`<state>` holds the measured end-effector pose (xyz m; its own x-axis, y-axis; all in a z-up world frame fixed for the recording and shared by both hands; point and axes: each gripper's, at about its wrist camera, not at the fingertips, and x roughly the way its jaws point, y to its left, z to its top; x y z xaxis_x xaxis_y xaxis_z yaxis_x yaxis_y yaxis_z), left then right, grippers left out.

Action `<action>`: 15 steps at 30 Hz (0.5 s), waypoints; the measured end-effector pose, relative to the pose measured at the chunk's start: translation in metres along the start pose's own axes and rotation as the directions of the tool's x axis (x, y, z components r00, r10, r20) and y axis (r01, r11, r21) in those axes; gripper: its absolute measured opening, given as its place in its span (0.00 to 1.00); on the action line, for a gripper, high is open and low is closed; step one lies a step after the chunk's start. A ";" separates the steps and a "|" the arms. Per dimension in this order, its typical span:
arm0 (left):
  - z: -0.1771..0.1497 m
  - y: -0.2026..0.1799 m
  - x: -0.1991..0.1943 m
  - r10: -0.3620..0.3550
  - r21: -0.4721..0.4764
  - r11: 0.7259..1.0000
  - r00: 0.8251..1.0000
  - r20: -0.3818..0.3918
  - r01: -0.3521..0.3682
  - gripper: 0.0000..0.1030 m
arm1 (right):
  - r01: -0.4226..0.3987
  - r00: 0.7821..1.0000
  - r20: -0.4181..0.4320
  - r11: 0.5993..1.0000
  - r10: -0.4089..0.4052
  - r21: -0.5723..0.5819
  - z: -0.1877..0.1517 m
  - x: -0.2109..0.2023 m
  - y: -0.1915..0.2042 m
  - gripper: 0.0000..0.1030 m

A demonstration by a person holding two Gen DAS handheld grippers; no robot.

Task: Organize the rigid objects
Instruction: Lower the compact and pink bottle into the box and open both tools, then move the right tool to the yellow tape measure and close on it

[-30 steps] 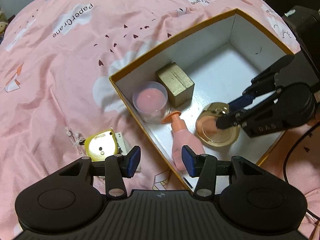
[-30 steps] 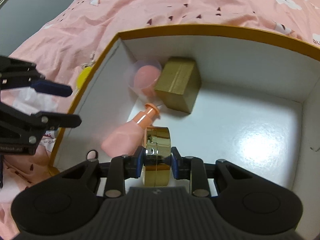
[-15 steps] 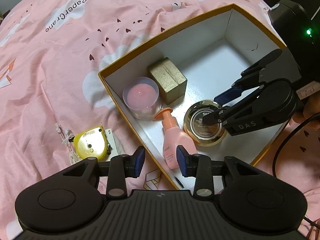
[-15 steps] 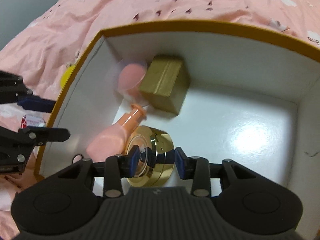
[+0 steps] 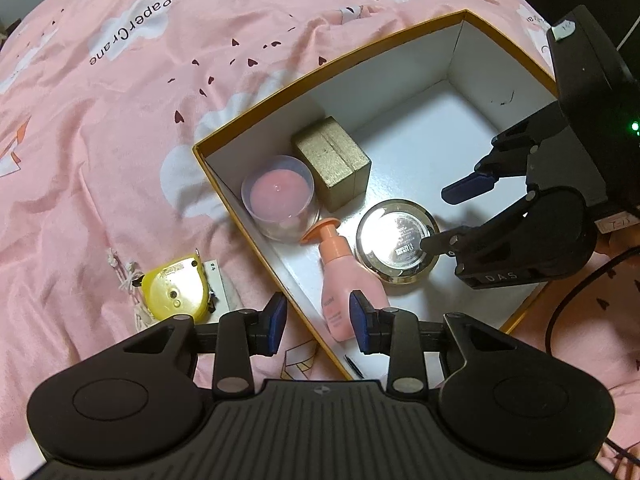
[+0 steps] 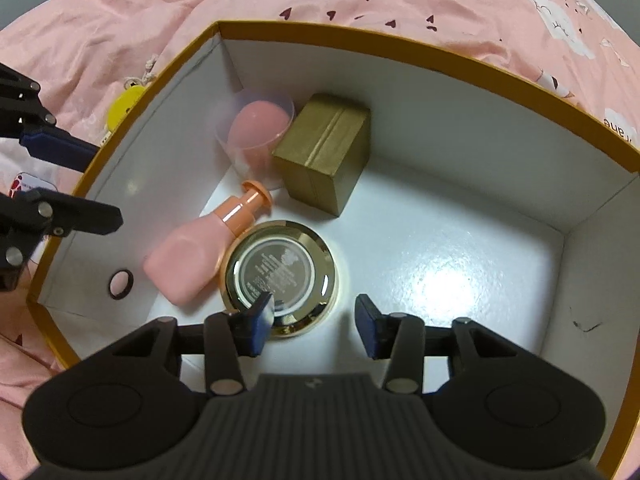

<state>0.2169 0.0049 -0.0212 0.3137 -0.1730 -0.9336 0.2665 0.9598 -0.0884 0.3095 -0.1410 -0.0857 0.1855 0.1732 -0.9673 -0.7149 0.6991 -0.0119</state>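
A pink printed bedspread (image 5: 120, 128) carries a gold-rimmed white cardboard box (image 6: 420, 60). Over its floor the right gripper (image 6: 310, 320), jaws opening and holding nothing, hangs above a round, glossy gold compact (image 6: 280, 276) lying flat beside a toppled pink pump bottle (image 6: 200, 252). In the box's far-left corner stand a clear pink-filled jar (image 6: 256, 128) and a matte gold cube (image 6: 324, 160). The left gripper (image 5: 318, 324), narrowing and empty, straddles the box's near-left rim; a yellow tape measure (image 5: 176, 292) rests outside.
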 end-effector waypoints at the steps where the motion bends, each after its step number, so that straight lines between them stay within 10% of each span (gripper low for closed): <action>1: 0.001 -0.001 0.000 0.000 0.000 1.000 1.000 0.003 0.000 0.37 | 0.000 1.000 -0.002 1.000 0.000 0.002 -0.002 -0.001 -0.001 0.46; 15: 0.014 0.004 0.007 -0.016 0.009 1.000 1.000 -0.008 0.016 0.37 | 0.006 0.997 0.070 0.995 -0.013 0.102 -0.003 -0.006 -0.016 0.52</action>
<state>0.2327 0.0049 -0.0235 0.3019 -0.1863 -0.9350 0.2796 0.9549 -0.1000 0.3175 -0.1549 -0.0808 0.2411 0.2120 -0.9470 -0.6414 0.7672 0.0084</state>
